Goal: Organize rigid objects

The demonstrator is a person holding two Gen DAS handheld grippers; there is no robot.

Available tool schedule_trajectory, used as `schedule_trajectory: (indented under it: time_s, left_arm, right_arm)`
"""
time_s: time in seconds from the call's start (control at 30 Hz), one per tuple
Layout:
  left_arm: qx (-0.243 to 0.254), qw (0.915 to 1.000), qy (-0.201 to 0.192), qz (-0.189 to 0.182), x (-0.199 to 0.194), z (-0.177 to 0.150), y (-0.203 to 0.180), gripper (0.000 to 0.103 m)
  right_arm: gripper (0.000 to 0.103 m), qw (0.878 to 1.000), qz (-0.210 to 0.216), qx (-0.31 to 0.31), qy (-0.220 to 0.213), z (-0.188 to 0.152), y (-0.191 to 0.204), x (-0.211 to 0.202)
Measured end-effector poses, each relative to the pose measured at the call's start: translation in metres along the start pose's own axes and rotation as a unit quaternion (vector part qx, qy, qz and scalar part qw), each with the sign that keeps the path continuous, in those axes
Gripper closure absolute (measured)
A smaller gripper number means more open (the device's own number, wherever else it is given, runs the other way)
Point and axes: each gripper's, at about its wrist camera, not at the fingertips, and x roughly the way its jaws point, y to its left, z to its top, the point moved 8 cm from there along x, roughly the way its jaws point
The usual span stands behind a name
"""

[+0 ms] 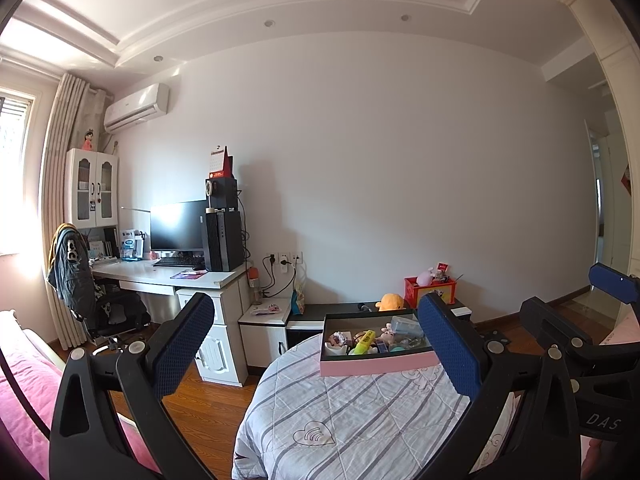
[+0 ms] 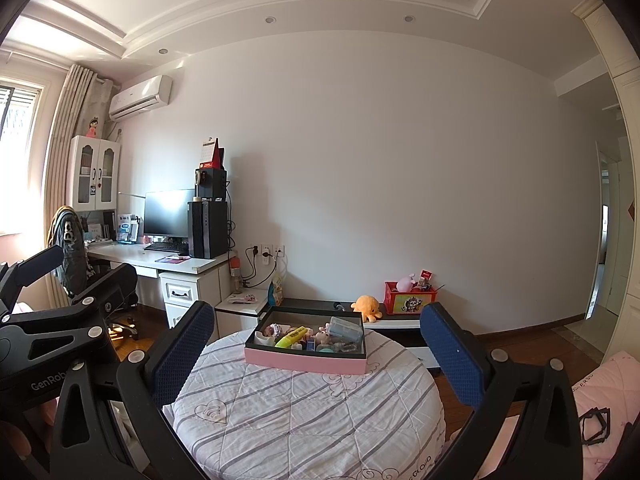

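Box [image 2: 306, 360] of jumbled trinkets sits on the far edge of the round quilted table [image 2: 304, 412], both my claws, left [image 1: 316, 348] and right [image 2: 316, 350], spread empty, and a careless reach could shove it off

Box [image 2: 306, 362]: my pink-sided tray with dark rim, flat on the striped quilt's far edge.
Contents: a yellow highlighter [image 2: 291, 337] lying slanted, a clear plastic case [image 2: 345, 329] at right, small toys jumbled between.

home bedroom | quilted bed [image 2: 304, 412] | PC desk [image 2: 160, 258] | wall AC [image 2: 141, 96] | curtains [image 2: 66, 128]
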Motion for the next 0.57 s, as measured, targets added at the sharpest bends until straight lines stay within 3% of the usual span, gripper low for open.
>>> schedule_trajectory:
  time_s: [0.57]
  left_arm:
    - [-0.001,1.0,0.002,-0.002,0.0007,-0.0046,-0.001,0.0]
  right_arm:
    - [0.0,1.0,-0.002,-0.001,0.001,-0.0015,0.0009,0.0009]
